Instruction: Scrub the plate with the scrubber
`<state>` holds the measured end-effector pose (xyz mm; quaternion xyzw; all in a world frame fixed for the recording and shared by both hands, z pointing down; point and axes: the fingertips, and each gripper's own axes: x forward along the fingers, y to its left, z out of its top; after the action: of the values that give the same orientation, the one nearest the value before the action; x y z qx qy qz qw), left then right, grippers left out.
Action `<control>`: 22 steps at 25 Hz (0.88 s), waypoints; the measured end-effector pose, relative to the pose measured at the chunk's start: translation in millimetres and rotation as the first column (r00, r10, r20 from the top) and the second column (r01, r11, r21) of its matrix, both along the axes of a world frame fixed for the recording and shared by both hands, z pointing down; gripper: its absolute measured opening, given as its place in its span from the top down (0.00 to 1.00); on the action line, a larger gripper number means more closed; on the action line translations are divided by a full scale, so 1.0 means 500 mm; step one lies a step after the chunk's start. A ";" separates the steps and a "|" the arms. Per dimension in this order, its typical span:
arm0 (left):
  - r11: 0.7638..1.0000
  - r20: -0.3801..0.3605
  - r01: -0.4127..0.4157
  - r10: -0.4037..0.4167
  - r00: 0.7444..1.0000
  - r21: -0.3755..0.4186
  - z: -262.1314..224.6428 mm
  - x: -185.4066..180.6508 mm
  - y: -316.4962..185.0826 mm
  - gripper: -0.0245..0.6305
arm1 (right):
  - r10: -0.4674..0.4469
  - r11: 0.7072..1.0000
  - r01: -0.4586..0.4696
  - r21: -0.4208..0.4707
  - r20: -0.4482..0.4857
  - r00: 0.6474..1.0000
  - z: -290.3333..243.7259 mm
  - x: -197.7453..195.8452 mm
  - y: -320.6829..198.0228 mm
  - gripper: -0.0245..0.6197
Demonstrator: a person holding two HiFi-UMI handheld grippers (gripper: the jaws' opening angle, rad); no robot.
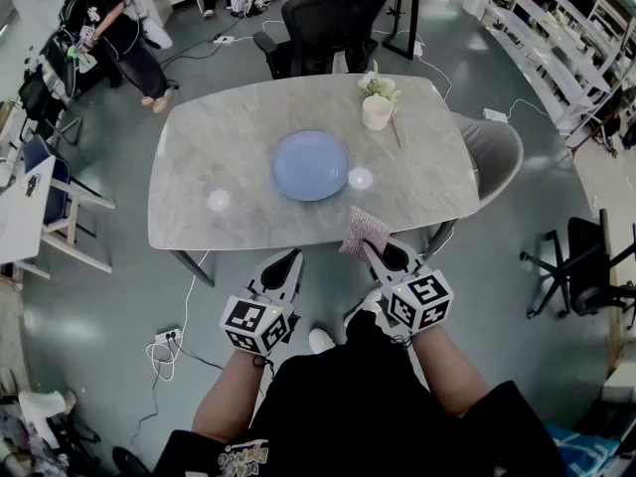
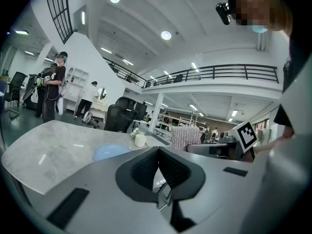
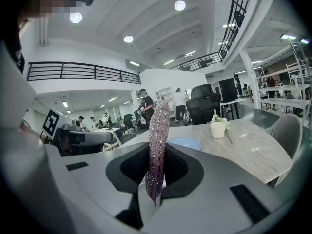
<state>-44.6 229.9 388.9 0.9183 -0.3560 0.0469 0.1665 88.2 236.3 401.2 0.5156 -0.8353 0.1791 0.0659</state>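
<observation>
Plate [image 1: 310, 165] lies ahead of both claws, untouched. Right claw [image 1: 377, 252] pinches the scrubber [image 1: 365, 232] upright by its lower edge; left claw [image 1: 289, 262] is closed, empty. We reckon the unpinned plate could slide under scrubbing.

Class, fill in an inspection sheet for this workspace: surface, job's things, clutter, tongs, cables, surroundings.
Surface: grey marbled table.
Job's things: blue plate near the table's middle; scrubber held at the table's near edge, short of the plate.
Clutter: white pot with plant beyond the plate.
Tongs: left tongs shut, empty; right tongs shut on the scrubber.
Cables: power strip with leads on the floor.
Surroundings: black office chair, grey chair, standing person.
</observation>
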 end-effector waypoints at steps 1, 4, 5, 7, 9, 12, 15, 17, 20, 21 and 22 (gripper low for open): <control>1.000 -0.001 0.000 0.000 1.000 0.000 -0.001 0.000 0.002 0.93 | 0.001 1.000 -0.001 0.000 -0.001 1.000 -0.001 0.000 0.001 0.85; 1.000 -0.004 -0.001 0.001 1.000 -0.001 -0.003 -0.001 0.006 0.93 | 0.003 1.000 -0.003 0.002 0.001 1.000 -0.004 0.000 0.004 0.85; 1.000 -0.005 -0.001 0.001 1.000 -0.001 -0.003 0.000 0.007 0.93 | 0.004 1.000 -0.004 0.004 0.004 1.000 -0.005 0.001 0.004 0.85; 1.000 -0.007 0.000 0.000 1.000 -0.002 -0.003 0.000 0.008 0.93 | 0.004 1.000 -0.004 0.009 0.008 1.000 -0.006 0.002 0.005 0.85; 1.000 -0.010 0.000 0.000 1.000 -0.001 -0.003 0.000 0.007 0.93 | 0.000 1.000 0.000 0.014 0.003 1.000 -0.006 0.001 0.004 0.85; 1.000 -0.007 -0.003 0.003 1.000 0.000 -0.002 0.000 0.009 0.93 | -0.010 1.000 0.010 0.024 -0.016 1.000 -0.010 -0.002 -0.001 0.85; 1.000 -0.001 0.002 -0.002 1.000 -0.005 0.002 -0.003 0.007 0.93 | -0.022 0.999 0.023 0.039 -0.033 0.999 -0.017 -0.002 -0.014 0.85; 1.000 0.002 0.016 -0.016 1.000 -0.011 0.008 -0.004 -0.003 0.93 | -0.036 0.998 0.037 0.046 -0.039 0.999 -0.021 -0.002 -0.032 0.85; 0.999 0.003 0.044 -0.044 0.999 -0.016 0.013 -0.002 -0.027 0.93 | -0.063 0.997 0.066 0.052 -0.045 0.997 -0.023 0.000 -0.068 0.85; 0.998 0.002 0.055 -0.055 0.999 -0.018 0.014 -0.001 -0.037 0.93 | -0.071 0.996 0.073 0.051 -0.044 0.996 -0.023 0.002 -0.082 0.85; 0.998 0.001 0.065 -0.065 0.998 -0.019 0.014 0.000 -0.048 0.93 | -0.079 0.995 0.081 0.050 -0.042 0.996 -0.024 0.003 -0.097 0.85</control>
<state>-44.6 206.1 395.7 0.9045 -0.3855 0.0451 0.1767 89.9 187.7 389.3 0.4869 -0.8581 0.1442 0.0762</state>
